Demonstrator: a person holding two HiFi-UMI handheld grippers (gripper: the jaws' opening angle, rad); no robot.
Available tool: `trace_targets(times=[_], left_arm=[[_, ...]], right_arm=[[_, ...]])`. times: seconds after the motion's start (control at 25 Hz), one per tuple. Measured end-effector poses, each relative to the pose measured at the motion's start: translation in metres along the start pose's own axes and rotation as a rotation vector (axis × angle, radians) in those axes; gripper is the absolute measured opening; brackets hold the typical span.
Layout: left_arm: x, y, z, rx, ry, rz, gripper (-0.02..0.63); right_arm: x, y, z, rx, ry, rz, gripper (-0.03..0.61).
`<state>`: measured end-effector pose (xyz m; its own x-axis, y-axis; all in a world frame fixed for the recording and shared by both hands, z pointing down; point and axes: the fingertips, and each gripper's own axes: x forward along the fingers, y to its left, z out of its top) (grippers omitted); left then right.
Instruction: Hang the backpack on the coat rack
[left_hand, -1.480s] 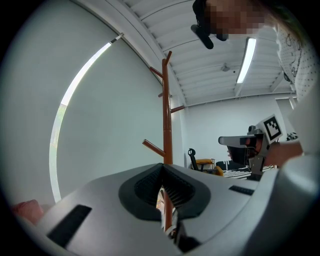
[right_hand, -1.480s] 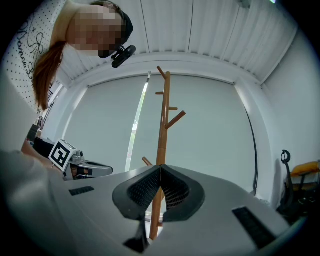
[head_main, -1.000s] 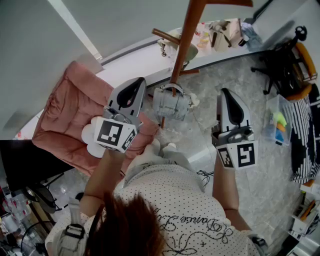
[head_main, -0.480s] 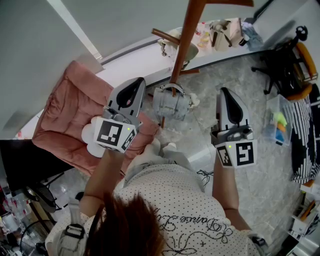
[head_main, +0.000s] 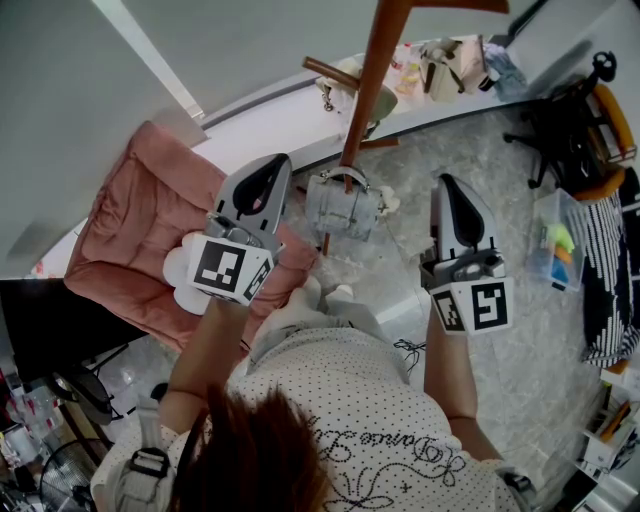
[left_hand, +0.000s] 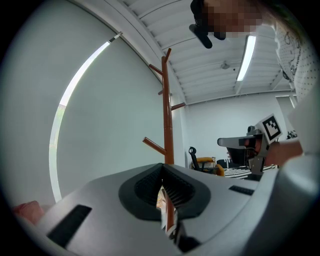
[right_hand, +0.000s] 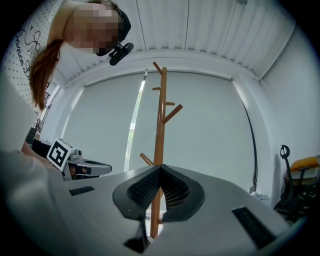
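Low on the coat rack (head_main: 366, 90), a smooth wooden pole with angled pegs, the backpack (head_main: 343, 207) hangs by its top handle. It seems small, soft and light, grey fabric; lift by that handle. Flanking the rack, your left tool (head_main: 272, 170) and right tool (head_main: 449, 190) are closed, empty.

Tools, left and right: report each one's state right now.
Left tool: closed, holding nothing.
Right tool: closed, holding nothing.
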<state>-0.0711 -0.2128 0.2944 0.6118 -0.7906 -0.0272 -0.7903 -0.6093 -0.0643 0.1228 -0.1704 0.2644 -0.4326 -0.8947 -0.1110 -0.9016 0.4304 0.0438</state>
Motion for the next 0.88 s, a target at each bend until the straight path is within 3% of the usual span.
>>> trace_targets(times=[0.88], left_arm=[[-0.0015, 0.0002, 0.0006, 0.003, -0.004, 0.000, 0.002]], right_arm=[[0.0001, -0.0012, -0.0062, -0.008, 0.022, -0.022, 0.011]])
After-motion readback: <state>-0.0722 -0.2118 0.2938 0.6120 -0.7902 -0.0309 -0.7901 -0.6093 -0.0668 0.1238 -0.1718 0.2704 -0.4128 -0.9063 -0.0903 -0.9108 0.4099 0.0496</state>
